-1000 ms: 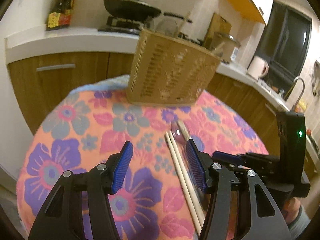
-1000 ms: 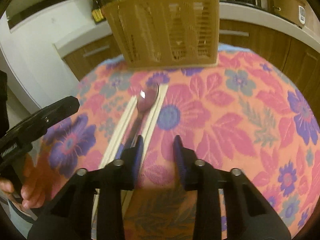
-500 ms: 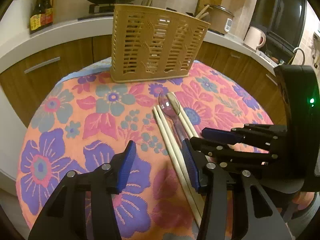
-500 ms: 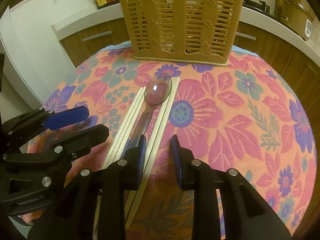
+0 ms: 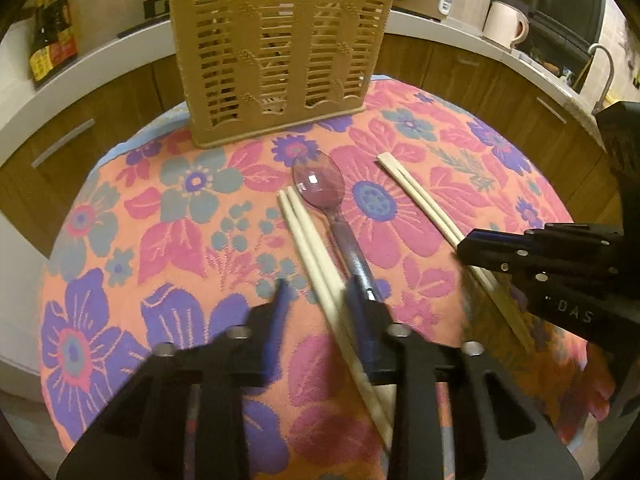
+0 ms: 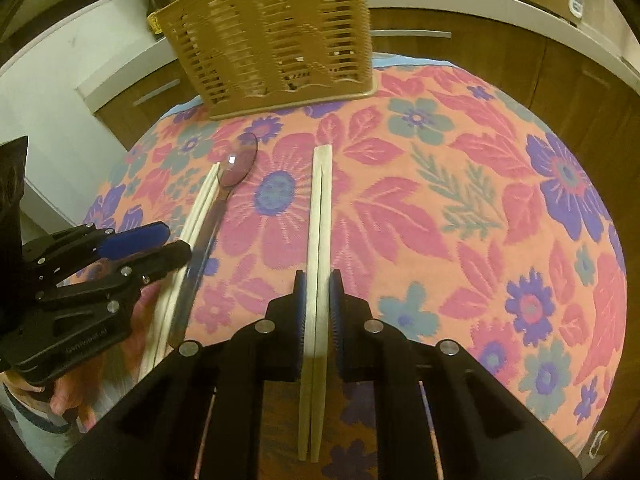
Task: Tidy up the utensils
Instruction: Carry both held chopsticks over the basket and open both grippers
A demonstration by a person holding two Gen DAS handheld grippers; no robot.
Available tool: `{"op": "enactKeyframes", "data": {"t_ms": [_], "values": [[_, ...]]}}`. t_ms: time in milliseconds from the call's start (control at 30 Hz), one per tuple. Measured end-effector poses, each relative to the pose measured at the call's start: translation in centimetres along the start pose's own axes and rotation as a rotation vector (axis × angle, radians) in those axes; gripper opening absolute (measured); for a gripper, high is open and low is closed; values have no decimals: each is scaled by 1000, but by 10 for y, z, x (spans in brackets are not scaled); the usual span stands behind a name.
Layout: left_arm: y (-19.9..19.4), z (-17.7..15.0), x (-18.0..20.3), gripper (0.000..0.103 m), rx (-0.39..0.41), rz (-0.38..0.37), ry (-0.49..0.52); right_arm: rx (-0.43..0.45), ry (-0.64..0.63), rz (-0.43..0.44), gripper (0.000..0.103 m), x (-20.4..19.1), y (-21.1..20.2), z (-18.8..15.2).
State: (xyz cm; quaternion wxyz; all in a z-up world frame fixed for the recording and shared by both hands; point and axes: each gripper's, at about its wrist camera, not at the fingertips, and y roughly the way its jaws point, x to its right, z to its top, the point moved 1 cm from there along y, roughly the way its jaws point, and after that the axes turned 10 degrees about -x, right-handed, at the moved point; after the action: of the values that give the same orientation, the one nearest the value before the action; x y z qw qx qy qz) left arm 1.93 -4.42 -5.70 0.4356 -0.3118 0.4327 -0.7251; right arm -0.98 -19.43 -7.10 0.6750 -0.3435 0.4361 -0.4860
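Note:
A tan slotted utensil basket [image 5: 276, 60] stands at the far side of the floral table; it also shows in the right wrist view [image 6: 276, 40]. A purple translucent spoon [image 5: 326, 196] lies beside one chopstick pair [image 5: 312, 248]. My left gripper [image 5: 316, 292] is open, and this pair runs between its fingers. My right gripper [image 6: 318, 284] is shut on a second chopstick pair [image 6: 320, 216], held apart from the spoon [image 6: 236, 168]. This pair also shows in the left wrist view [image 5: 424, 204].
The round table wears an orange floral cloth [image 6: 460, 208]. Wooden cabinets and a white counter [image 5: 100, 64] ring it, with bottles [image 5: 52, 48], a mug [image 5: 504, 24] and a pot on top.
My right gripper has closed on one chopstick pair and pulled it right, away from the spoon. My left gripper has moved in over the other pair.

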Motion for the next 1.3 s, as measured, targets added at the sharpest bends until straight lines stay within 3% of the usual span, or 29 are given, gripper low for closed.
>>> {"op": "enactKeyframes", "data": {"t_ms": [167,367,500,567,633,700,767,833,867,900,967,1100,1167,1300], "values": [[-3,-5,-15,11,0,-40,-54,5,-11,-4,9,-1,0,-2],[-12,-16,-29,11,-1,7,-102,-8,-1,-32,9,3,-5,-6],[-13,-15,-28,13,-30,12,-83,-46,2,-14,11,7,-4,-5],[-12,-12,-26,22,-37,23,-66,-86,28,24,16,11,-2,2],[-11,-10,-23,31,-44,45,-46,-123,22,50,28,11,0,9],[-8,-8,-21,32,-59,58,-24,-161,7,60,30,8,3,18],[-7,-7,-19,32,-70,70,0,-182,-36,12,30,-1,7,26],[-6,-6,-18,27,-81,86,18,-200,-80,-33,29,-10,10,30],[-6,-6,-17,19,-83,99,25,-212,-104,-60,24,-15,11,33],[-6,-6,-16,12,-81,123,37,-214,-129,-106,11,-19,12,34],[-6,-6,-20,10,-76,103,30,-214,-166,-126,10,-24,14,35],[-23,-6,-36,10,20,-11,-49,-179,-174,-13,10,-29,5,36],[-36,-5,-43,10,76,-46,-84,-141,-191,-1,10,-34,-5,36],[-78,5,-55,10,243,-106,-125,-49,-215,55,10,-45,-35,45]]}}
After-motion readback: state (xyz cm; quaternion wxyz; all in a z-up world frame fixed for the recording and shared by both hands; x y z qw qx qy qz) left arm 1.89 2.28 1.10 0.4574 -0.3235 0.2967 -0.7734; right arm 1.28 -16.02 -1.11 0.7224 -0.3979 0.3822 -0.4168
